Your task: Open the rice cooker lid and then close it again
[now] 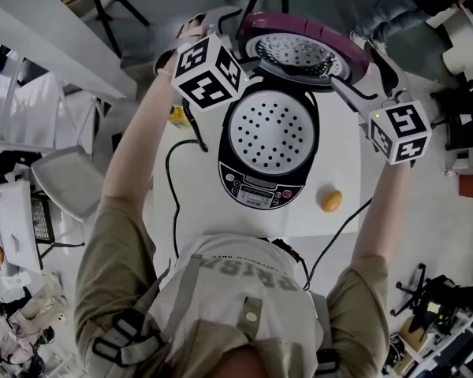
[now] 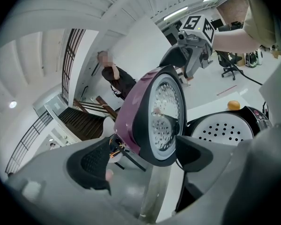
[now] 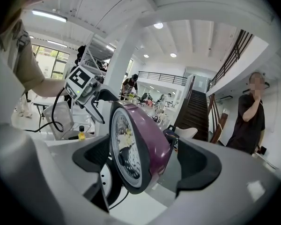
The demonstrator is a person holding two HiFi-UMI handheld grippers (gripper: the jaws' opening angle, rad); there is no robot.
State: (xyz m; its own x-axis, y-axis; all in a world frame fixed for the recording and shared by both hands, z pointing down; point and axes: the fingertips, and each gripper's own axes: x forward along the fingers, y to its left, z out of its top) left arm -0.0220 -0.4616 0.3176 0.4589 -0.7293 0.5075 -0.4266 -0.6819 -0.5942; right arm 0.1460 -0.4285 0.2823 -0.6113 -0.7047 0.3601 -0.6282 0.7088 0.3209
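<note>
The left gripper (image 2: pixel 145 159) and right gripper (image 3: pixel 145 162) are straddling the raised lid (image 1: pixel 303 50) with jaws spread, pinching nothing, so it is risking slamming shut unchecked.

Head view looks steeply down; both gripper views closely face lid (image 1: pixel 262 25).

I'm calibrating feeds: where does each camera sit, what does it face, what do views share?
Head view: on the head, steeply down at the rice cooker; arms, chest show.
Left gripper view: on the left gripper, along its open jaws straddling the lid.
Right gripper view: on the right gripper, opposite side, likewise.
Shared: the lid.
</note>
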